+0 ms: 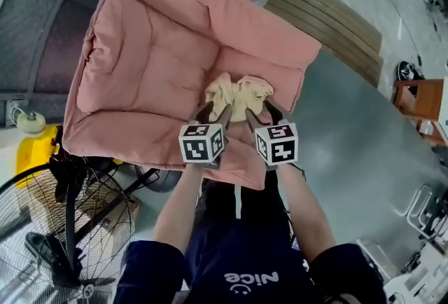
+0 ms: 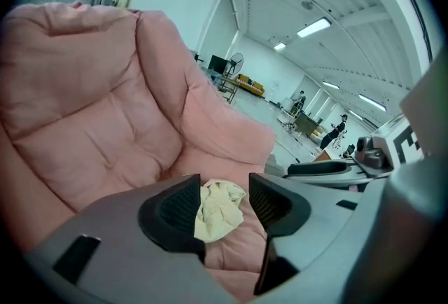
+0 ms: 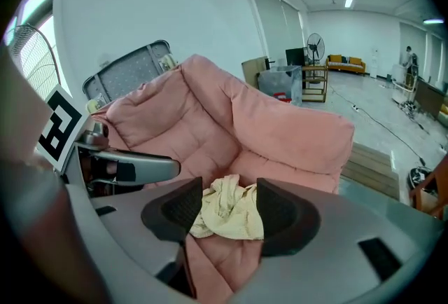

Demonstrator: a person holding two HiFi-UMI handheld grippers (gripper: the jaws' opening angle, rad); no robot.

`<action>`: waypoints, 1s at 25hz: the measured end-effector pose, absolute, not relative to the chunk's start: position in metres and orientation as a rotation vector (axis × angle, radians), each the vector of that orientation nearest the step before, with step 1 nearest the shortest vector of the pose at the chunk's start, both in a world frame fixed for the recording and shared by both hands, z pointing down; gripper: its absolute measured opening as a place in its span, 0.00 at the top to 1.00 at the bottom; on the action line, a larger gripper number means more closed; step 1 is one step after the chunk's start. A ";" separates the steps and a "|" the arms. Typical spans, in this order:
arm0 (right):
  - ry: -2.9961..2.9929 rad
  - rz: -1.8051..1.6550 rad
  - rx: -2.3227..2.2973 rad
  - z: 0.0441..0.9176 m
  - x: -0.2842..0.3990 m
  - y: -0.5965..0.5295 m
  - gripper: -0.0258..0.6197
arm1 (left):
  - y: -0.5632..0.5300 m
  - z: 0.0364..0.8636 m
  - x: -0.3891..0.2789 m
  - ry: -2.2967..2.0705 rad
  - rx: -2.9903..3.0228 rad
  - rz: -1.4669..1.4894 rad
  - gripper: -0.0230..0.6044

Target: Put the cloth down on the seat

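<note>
**Cloth on the seat, both claws wide apart and clear of it.**
We see the crumpled cloth lying at 5 o'clock on the pink seat, near its front edge. The left claw and right claw grip nothing. A nudge from either claw could, we judge, tip the cloth over that edge. Its near hem is hidden behind the claws.
</note>
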State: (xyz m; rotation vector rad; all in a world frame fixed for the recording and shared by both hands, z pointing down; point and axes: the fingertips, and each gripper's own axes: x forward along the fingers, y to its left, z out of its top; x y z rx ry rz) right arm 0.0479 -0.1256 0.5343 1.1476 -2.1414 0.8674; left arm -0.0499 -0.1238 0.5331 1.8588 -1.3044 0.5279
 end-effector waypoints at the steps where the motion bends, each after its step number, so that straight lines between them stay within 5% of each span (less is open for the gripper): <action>1: -2.149 0.858 1.157 0.522 0.050 -0.121 0.62 | -0.120 0.520 -0.049 -1.310 1.871 0.513 0.59; 25: -2.369 0.578 1.361 0.318 0.039 -0.037 0.62 | -0.034 0.309 -0.066 -1.324 2.246 0.275 0.62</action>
